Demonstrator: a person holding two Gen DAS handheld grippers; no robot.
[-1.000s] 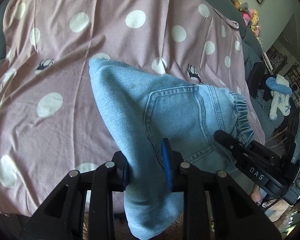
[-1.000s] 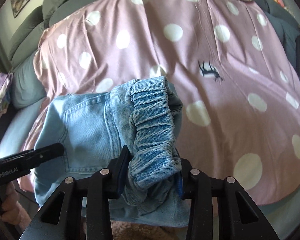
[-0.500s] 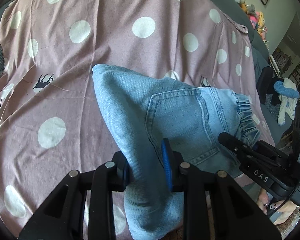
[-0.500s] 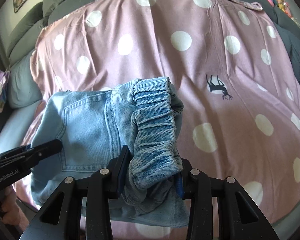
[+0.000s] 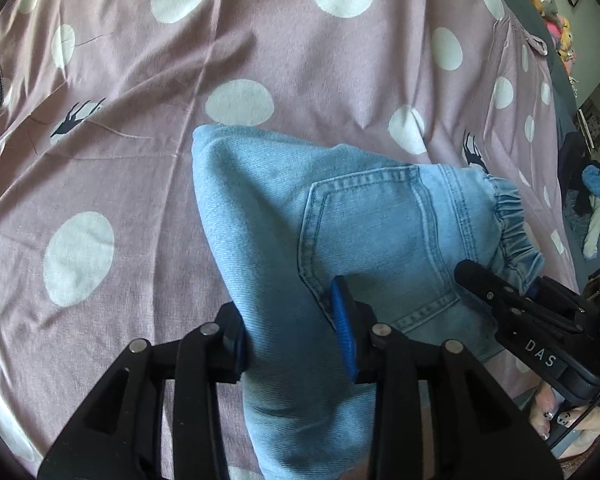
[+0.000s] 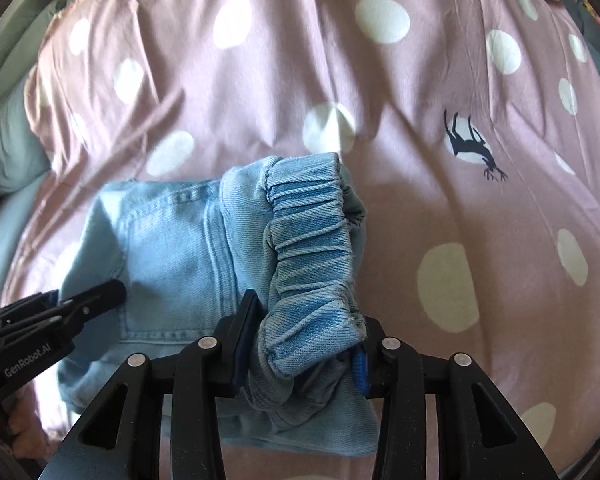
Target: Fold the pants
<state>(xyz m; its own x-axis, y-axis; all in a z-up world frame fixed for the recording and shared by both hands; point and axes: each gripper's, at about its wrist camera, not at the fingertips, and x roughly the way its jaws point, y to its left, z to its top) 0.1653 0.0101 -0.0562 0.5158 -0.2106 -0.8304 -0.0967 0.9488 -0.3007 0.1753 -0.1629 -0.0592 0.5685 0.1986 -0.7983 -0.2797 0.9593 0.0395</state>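
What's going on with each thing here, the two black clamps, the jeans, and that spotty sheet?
Left gripper: shut on the jeans, gripping a folded leg part.
Right gripper: shut on the jeans, gripping the elastic waistband.
Jeans: bunched, held at both ends, back pocket showing.
Sheet: spread under the jeans, wrinkled.

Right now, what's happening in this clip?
A person with a handheld gripper in each hand is folding a pair of light blue denim pants over a pink polka-dot bedspread. The left gripper is clamped on a bunched fold of denim beside the back pocket. The right gripper is clamped on the elastic waistband. The pants are already bunched into a compact bundle, held between both grippers rather than lying flat.
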